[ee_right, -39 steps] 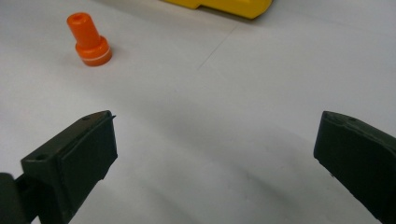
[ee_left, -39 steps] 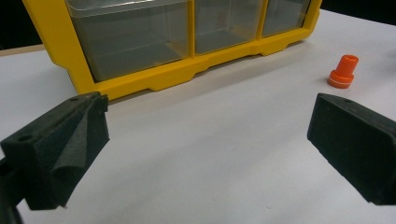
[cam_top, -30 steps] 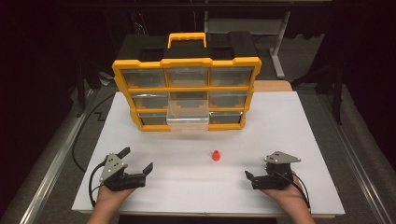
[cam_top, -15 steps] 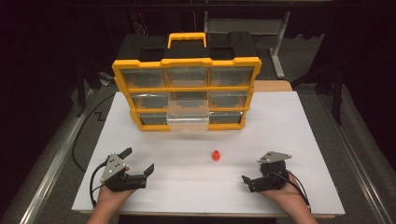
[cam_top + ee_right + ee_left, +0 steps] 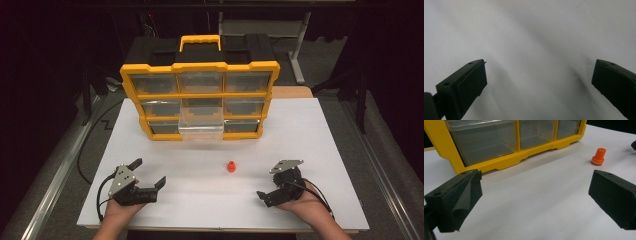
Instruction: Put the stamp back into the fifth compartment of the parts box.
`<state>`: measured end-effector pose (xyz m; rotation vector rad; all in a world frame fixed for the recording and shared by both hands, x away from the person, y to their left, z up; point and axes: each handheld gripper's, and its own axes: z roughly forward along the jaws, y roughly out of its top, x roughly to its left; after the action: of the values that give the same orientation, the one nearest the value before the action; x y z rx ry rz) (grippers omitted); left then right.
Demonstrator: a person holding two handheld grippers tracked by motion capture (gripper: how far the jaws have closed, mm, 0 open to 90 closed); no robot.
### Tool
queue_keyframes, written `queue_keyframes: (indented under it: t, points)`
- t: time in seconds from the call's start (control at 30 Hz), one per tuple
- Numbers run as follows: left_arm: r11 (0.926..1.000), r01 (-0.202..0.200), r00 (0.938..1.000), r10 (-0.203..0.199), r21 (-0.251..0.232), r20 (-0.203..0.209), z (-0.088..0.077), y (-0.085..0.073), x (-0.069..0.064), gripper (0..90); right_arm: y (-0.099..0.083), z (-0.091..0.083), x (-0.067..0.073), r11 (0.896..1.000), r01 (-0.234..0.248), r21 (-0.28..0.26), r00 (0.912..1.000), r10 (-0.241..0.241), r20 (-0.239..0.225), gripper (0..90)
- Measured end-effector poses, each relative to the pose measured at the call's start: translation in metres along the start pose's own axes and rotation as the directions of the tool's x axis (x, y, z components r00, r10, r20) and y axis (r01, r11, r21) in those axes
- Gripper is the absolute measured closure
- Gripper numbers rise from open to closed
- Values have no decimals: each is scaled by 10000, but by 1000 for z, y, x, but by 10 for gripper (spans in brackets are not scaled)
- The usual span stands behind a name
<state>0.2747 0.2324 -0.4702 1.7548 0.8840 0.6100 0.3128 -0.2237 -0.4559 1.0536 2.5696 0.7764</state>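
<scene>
The left gripper (image 5: 148, 175) rests low on the tabletop (image 5: 320, 130) at its near left corner, its jaws spread wide and holding nothing; in the left gripper view (image 5: 534, 202) both black pads stand far apart with bare white surface between them. The right gripper (image 5: 267, 192) sits at the near right, tipped down toward the tabletop, its jaws likewise released and empty; in the right gripper view (image 5: 539, 85) the two pads frame plain white tabletop and a soft shadow. The orange cap (image 5: 231, 166) stands upright on the tabletop between the two grippers, nearer the right one, touching neither. In the left gripper view the cap (image 5: 598, 157) appears up and to the right, just beyond the right pad. Behind it stands the yellow organizer (image 5: 200, 97), with one clear drawer (image 5: 201, 125) in its bottom row pulled out. The organizer's upper rows are cut off in the left gripper view (image 5: 499, 162), and what its drawers hold is too dim to make out.
</scene>
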Motion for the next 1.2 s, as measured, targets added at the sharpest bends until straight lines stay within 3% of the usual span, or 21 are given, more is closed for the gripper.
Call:
queue_keyframes:
  t: [0.1, 0.6, 1.2]
  points:
    - [10000, -48, 10000, 48, -23, 43, 0, 0, -1, 3, 2, 2, 1, 9992, 256, 295, 9997, -254, -70, 4]
    - [10000, -73, 9998, 73, 9, 206, 0, 0, 0, 3, 14, 10, 10, 9950, 791, 616, 9949, -749, -678, 17]
    - [9999, -141, 9994, 142, -48, 323, 0, 0, -1, 3, 42, 26, 23, 9900, 1279, 600, 9874, -1214, -1017, 55]
